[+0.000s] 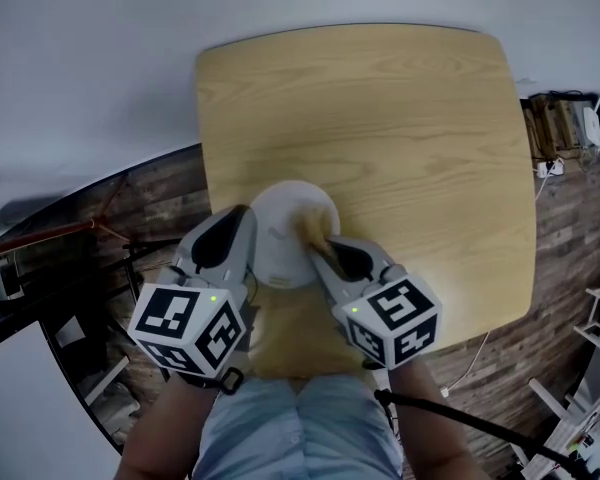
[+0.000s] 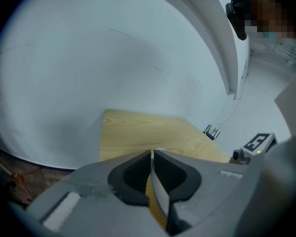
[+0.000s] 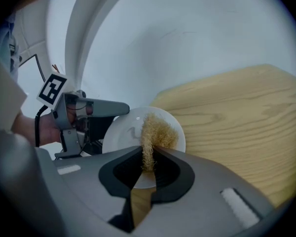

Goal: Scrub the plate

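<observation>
Light wooden table, white plate at its near edge. Left gripper is clamped tight on the plate's left rim. Right gripper pinches a tan fibre scrubber lying against the plate's face.
</observation>
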The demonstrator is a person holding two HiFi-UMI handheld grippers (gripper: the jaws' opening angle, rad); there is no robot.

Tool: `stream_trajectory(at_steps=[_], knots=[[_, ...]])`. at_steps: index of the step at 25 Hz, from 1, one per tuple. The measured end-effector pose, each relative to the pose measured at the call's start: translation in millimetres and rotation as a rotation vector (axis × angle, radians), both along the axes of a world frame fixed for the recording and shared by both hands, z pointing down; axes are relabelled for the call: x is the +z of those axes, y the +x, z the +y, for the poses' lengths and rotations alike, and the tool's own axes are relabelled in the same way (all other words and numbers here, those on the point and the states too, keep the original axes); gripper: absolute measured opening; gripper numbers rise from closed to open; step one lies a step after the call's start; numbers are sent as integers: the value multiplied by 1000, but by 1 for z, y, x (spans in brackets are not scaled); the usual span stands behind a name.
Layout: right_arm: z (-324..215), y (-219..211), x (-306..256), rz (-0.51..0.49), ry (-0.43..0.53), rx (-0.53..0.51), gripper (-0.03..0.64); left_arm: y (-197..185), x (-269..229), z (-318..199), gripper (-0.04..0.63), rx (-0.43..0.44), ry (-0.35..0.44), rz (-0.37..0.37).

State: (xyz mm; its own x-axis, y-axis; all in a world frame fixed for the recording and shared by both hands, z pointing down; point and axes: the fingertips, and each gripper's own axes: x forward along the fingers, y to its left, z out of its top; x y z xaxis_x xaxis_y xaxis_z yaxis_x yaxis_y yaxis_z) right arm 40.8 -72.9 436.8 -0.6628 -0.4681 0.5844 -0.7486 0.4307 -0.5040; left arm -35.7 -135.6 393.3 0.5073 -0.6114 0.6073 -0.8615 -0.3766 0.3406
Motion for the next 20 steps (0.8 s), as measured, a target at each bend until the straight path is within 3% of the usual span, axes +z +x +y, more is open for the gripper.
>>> stream_trajectory(at_steps=[13,20], knots=[[63,-37,1,-50,-46,-154,44,-1,-1,-6,20,-9,33,-26],[71,-41,-3,-40,-36,-173,44,16,8,4,20,21,19,-27]])
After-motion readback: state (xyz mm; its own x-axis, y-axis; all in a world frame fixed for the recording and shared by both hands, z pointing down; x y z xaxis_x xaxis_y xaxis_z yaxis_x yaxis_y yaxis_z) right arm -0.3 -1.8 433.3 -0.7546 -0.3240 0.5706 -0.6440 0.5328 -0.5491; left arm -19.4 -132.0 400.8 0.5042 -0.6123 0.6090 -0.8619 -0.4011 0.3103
